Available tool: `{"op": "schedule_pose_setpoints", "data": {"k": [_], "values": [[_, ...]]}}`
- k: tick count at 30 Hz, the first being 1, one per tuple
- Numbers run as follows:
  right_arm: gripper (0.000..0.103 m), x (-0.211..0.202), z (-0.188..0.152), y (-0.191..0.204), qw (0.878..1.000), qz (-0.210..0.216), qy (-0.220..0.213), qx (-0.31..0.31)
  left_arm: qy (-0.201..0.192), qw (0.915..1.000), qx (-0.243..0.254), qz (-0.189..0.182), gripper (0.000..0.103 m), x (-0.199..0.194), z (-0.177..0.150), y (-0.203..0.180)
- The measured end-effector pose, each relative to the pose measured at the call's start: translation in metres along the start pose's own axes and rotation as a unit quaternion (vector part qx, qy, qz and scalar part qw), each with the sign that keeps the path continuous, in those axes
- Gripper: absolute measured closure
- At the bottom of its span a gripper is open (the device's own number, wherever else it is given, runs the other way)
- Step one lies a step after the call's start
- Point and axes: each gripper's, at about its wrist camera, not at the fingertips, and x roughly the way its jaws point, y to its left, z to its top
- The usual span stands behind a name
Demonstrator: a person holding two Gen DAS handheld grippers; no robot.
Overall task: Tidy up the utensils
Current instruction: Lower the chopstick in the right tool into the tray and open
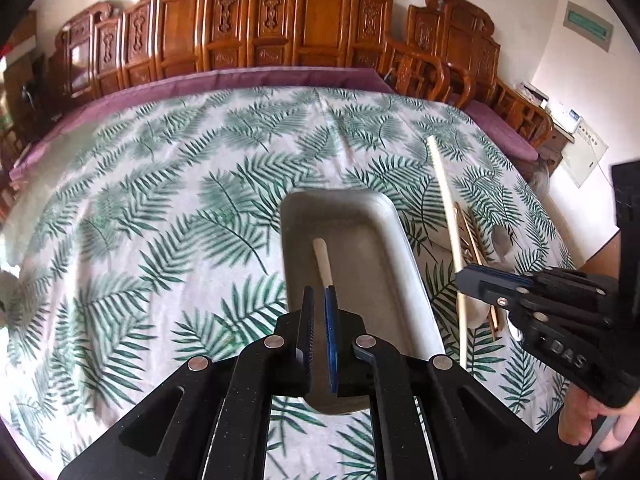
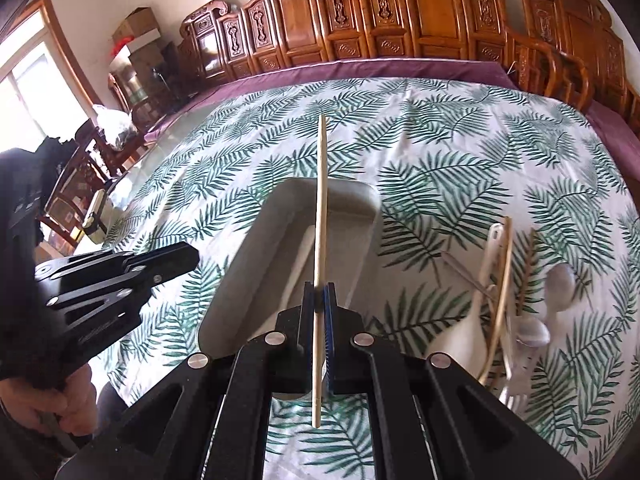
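While over tray point(image 2: 256, 240), chopstick point(image 2: 321, 216) in right tool point(image 2: 319, 312).

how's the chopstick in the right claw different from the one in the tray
The held chopstick is clamped in the right claw, raised over the tray; the tray chopstick lies loose on the tray floor. The held one shows full length; the other is half hidden by the left claw. Both are pale wood.
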Motion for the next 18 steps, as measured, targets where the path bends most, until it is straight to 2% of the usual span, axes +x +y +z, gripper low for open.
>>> {"op": "schedule_pose_setpoints", "data": {"k": [6, 12, 18], "values": [[0.097, 0.008, 0.012, 0.012, 1.0, 0.015, 0.013, 0.007, -0.043, 0.9988, 0.017, 0.016, 0.099, -0.031, 0.001, 0.007], [0.097, 0.025, 0.018, 0.014, 0.999, 0.012, 0.028, 0.01, -0.073, 0.9963, 0.033, 0.032, 0.099, -0.055, 0.0, 0.009], [0.097, 0.045, 0.021, 0.01, 0.998, 0.014, 0.053, 0.019, -0.076, 0.996, 0.035, 0.032, 0.099, -0.063, -0.006, 0.011]]}}
